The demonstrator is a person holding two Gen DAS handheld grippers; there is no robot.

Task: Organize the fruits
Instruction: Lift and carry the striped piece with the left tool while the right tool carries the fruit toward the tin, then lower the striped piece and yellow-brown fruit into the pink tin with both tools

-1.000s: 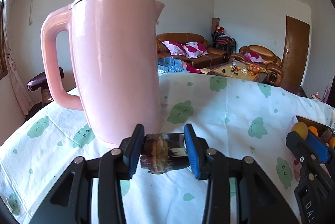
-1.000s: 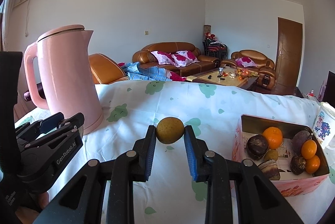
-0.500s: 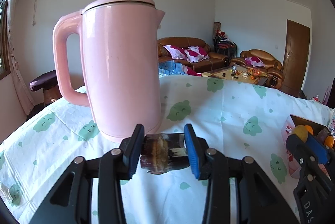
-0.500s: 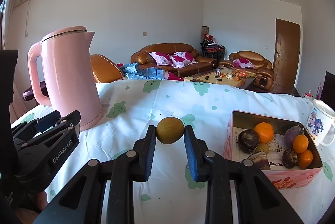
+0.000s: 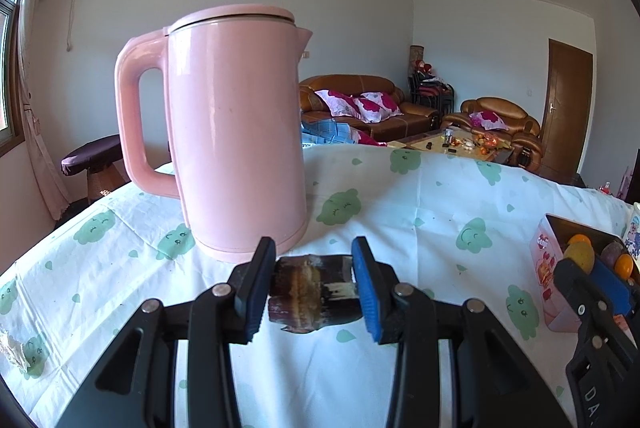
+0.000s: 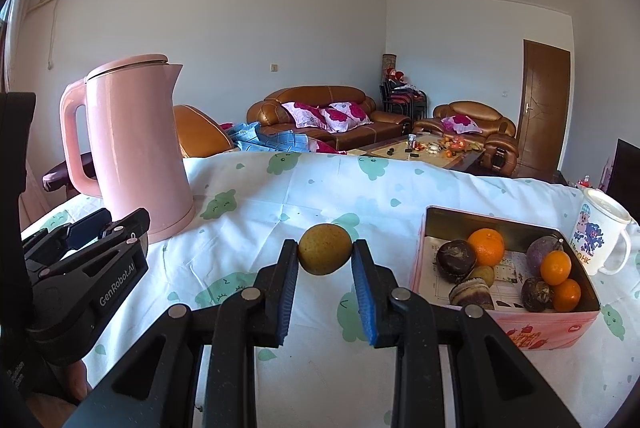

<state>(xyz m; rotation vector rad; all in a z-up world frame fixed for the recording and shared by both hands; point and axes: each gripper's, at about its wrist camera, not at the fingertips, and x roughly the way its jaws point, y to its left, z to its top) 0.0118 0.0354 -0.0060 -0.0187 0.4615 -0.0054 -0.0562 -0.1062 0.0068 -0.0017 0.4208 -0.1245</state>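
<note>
- Holding oranges (image 6: pixel 486 246), dark fruits and a cut cane piece: pink tin (image 6: pixel 508 332) right of kettle (image 6: pixel 136 147).
- Pinching yellow-green fruit (image 6: pixel 325 254), right gripper (image 6: pixel 325 270) nearing tin.
- Clamping sugarcane chunk (image 5: pixel 312 294), left gripper (image 5: pixel 314 288) before kettle.

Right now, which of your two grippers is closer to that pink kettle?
The left. The left gripper, holding a dark chunk of fruit, sits just in front of the pink kettle. The right gripper, clamping a yellow-green fruit, is farther off, nearer the fruit box.
</note>
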